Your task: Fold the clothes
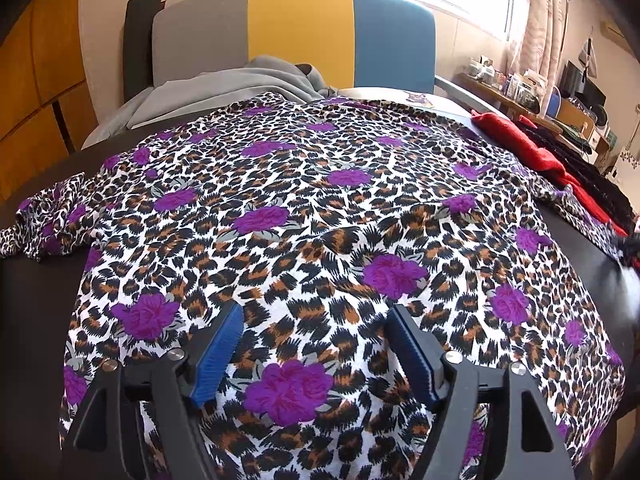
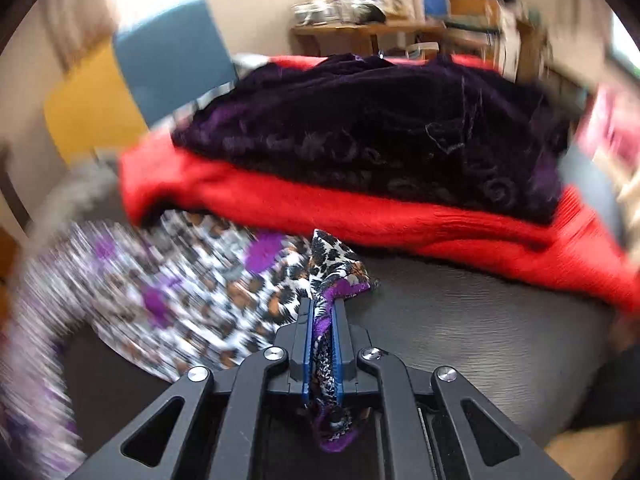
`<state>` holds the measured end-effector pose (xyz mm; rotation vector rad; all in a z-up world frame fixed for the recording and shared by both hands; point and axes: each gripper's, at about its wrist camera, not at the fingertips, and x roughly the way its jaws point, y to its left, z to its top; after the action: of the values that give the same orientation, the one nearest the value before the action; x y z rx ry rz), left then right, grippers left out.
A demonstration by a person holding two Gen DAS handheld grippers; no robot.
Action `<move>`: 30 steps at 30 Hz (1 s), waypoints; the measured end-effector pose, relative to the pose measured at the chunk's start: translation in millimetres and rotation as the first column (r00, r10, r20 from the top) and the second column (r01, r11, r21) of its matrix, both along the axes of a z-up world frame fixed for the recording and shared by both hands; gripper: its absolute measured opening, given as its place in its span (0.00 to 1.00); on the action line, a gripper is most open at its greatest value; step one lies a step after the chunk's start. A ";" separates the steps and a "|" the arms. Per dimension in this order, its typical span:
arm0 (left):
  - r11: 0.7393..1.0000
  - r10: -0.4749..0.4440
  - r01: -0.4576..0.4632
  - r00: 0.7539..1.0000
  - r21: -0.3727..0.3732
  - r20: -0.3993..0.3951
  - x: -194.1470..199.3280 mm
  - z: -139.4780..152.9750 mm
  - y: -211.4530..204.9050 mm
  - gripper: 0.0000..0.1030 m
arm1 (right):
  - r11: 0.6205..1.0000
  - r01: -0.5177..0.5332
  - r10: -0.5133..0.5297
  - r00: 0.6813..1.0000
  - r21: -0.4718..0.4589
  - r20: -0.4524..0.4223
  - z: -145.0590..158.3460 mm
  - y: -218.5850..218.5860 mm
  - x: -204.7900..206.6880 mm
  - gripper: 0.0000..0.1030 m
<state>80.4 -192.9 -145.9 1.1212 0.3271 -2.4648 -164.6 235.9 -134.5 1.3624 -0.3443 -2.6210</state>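
Note:
A leopard-print garment with purple flowers [image 1: 320, 216] lies spread flat on a dark table [image 1: 36, 320]. My left gripper [image 1: 316, 316] is open, its blue-padded fingers hovering just above the garment's near part. In the right wrist view my right gripper [image 2: 322, 304] is shut on a bunched edge of the same garment [image 2: 336, 264], held above the dark table [image 2: 480, 340]. The rest of the garment [image 2: 180, 288] trails to the left, blurred by motion.
A stack of a dark purple velvet garment [image 2: 380, 132] on a red knit [image 2: 400, 216] lies at the table's right side; it also shows in the left wrist view [image 1: 536, 148]. Grey clothing [image 1: 240, 84] lies behind, before a grey-yellow-blue headboard [image 1: 300, 32]. A cluttered shelf [image 1: 520, 92] stands at the right.

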 end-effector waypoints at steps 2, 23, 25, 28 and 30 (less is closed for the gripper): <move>1.000 -0.002 0.002 1.000 0.011 -0.010 0.9 0.2 -2.8 0.75 | 0.983 0.028 -0.033 0.999 -0.179 -0.027 11.0 7.0 -1.8 0.08; 0.896 0.084 0.000 0.982 0.444 -0.169 29.5 23.9 -61.0 0.76 | 0.668 -0.611 0.581 0.785 -0.425 -0.216 104.9 -387.5 -18.3 0.08; 0.886 0.110 -0.014 0.977 0.464 -0.180 34.0 26.9 -72.2 0.76 | 0.571 -0.701 0.697 0.689 -0.427 -0.198 89.7 -426.3 11.8 0.10; 0.886 0.142 -0.040 0.972 0.463 -0.187 36.3 31.8 -88.5 0.76 | 0.565 -0.723 0.721 0.667 -0.397 -0.189 72.8 -435.4 36.8 0.31; 0.886 0.144 -0.038 0.970 0.462 -0.196 34.1 36.9 -96.8 0.76 | 0.564 -0.723 0.725 0.665 -0.398 -0.181 60.1 -428.2 46.3 0.40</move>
<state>114.5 -289.7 -109.1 0.9581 1.0512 -2.4987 -118.3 -192.2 -74.4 1.0320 -0.2675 -1.7050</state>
